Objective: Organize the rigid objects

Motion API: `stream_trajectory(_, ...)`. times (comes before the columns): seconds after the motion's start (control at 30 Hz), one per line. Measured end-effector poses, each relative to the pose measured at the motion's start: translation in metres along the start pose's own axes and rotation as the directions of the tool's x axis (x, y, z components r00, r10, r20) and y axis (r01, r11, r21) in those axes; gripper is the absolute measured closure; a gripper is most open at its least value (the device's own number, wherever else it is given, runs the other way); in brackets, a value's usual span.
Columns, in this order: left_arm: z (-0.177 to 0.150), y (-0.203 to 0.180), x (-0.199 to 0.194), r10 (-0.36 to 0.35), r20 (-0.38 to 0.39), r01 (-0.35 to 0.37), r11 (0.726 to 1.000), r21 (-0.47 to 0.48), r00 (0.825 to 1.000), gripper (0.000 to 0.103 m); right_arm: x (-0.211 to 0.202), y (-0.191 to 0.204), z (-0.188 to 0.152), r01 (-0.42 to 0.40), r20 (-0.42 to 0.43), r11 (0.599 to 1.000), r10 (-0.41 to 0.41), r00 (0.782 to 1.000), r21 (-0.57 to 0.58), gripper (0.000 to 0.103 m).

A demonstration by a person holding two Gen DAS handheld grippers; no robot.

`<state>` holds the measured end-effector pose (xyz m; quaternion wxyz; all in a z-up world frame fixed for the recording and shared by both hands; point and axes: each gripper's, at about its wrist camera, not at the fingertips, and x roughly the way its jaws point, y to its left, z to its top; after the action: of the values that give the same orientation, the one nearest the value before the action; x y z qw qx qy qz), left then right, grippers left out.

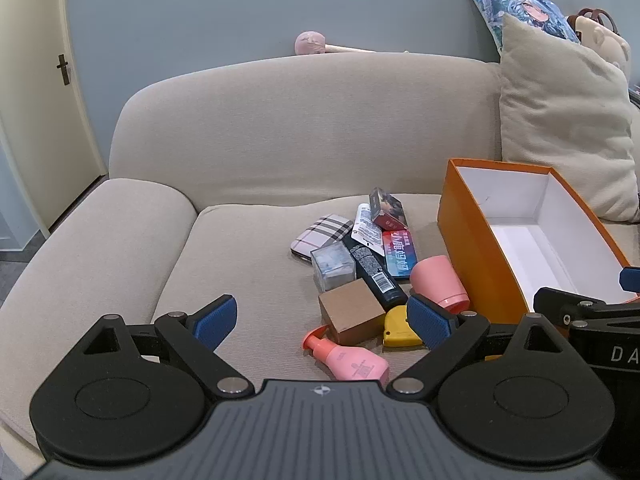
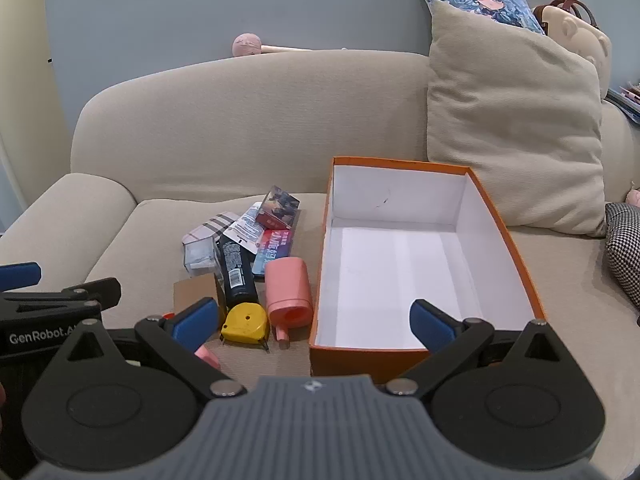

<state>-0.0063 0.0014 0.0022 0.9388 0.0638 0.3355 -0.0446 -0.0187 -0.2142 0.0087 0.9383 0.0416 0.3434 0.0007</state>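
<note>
Start stage: orange cardboard box [image 2: 500,216] empty, centre frame. Both grippers' fingers wide, holding nothing. Next: grasp yellow plastic tape measure [image 2: 244,323].

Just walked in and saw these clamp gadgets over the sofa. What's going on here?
A person holds two hand-held grippers over a sofa, tidying small items. The left gripper and right gripper are both open and hold nothing. A pile, including a yellow tape measure, a pink cup and a black tube, lies beside an empty orange box.
</note>
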Motion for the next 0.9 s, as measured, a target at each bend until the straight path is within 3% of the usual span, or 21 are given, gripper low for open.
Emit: stream_trajectory(0.9,0.0001,-0.0084,-0.008,-0.005,0.007,0.005,1.0,-0.004,1.0,0.0,-0.0053,-0.0015,0.0,0.011,-0.008,1.0,-0.012,1.0,-0.015,0.002)
